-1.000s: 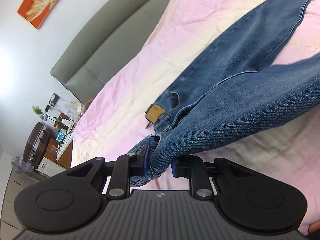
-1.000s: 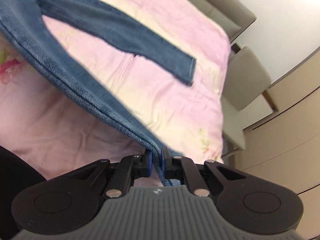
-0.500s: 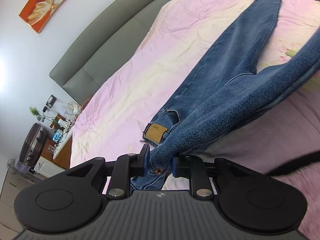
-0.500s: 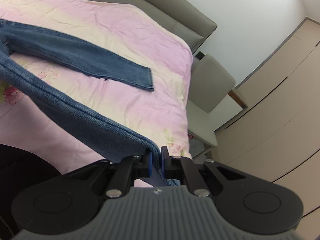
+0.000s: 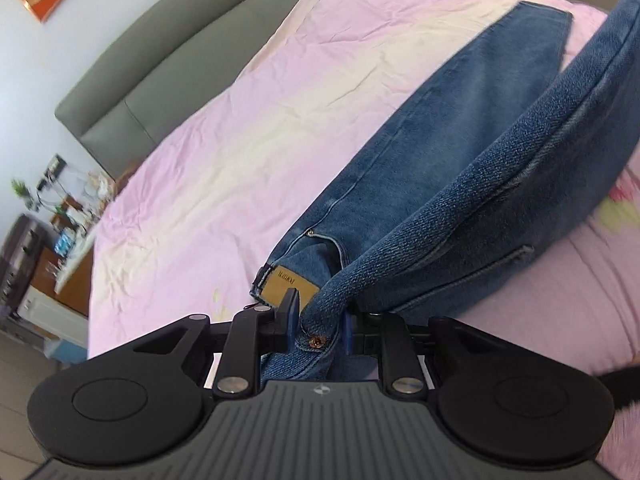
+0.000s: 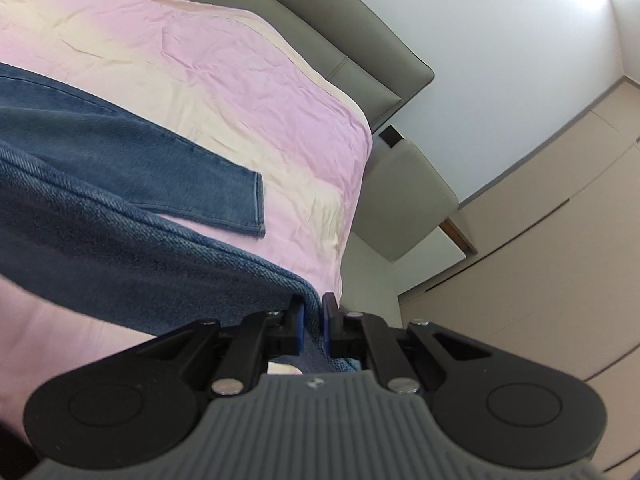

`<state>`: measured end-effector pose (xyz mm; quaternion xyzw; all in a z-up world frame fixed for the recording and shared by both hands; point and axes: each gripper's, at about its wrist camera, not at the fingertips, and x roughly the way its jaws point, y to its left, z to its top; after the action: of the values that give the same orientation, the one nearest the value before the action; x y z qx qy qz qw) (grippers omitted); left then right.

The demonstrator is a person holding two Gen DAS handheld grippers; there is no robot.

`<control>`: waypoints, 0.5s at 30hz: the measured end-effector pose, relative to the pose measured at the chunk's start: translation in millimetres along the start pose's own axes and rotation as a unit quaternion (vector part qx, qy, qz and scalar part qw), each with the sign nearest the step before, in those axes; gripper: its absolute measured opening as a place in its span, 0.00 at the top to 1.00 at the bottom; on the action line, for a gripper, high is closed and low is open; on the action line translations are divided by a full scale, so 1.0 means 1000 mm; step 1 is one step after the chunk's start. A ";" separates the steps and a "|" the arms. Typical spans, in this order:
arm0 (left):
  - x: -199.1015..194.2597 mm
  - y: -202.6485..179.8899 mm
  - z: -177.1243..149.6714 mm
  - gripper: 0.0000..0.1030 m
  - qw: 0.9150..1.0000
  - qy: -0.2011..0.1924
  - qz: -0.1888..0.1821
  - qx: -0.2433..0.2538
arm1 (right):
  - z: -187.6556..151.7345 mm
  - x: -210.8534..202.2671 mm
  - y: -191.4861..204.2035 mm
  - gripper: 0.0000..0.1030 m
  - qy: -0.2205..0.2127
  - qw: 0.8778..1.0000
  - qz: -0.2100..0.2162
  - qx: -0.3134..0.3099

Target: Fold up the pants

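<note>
Bridging both tools (image 5: 318, 322), lifted jeans (image 5: 460, 216)

Black gripper (image 5: 318, 322) — blue pads, silver screws, ribbed grey body, round black discs

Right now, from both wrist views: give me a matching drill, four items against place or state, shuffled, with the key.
Items
1. left hand-held gripper
2. right hand-held gripper
3. far pant leg
4. tan brand patch

Place or state
A. lies flat on the pink bedsheet, hem free
B. shut on the jeans at the waistband corner with the copper rivet
C. shut on the hem end of the lifted leg
D. sits on the waistband, just beyond the left fingers

Pairs: 1-B, 2-C, 3-A, 4-D
</note>
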<state>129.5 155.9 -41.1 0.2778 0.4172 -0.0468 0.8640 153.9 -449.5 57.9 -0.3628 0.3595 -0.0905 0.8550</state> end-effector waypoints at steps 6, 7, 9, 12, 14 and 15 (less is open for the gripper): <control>0.074 0.025 0.040 0.76 0.999 0.043 -0.010 -0.031 | 0.085 0.107 0.024 0.99 0.022 1.000 0.005 -0.016; 0.087 0.029 0.045 0.76 0.998 0.052 -0.013 -0.037 | 0.099 0.126 0.031 0.99 0.027 0.999 0.008 -0.019; 0.114 0.040 0.053 0.76 0.996 0.067 -0.018 -0.048 | 0.126 0.161 0.044 0.99 0.035 0.999 0.011 -0.026; 0.151 0.051 0.062 0.76 0.994 0.084 -0.017 -0.068 | 0.162 0.213 0.073 0.99 0.055 0.997 0.018 -0.046; 0.177 0.056 0.069 0.76 0.991 0.101 -0.025 -0.082 | 0.180 0.246 0.096 0.99 0.064 0.996 0.014 -0.061; 0.190 0.058 0.071 0.76 0.990 0.111 -0.030 -0.085 | 0.187 0.260 0.108 0.99 0.067 0.995 0.008 -0.070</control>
<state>320.1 196.8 -122.0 0.1946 0.5210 -0.0060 0.8311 458.8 -375.7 -69.6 -0.4123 0.4247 -0.0822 0.8018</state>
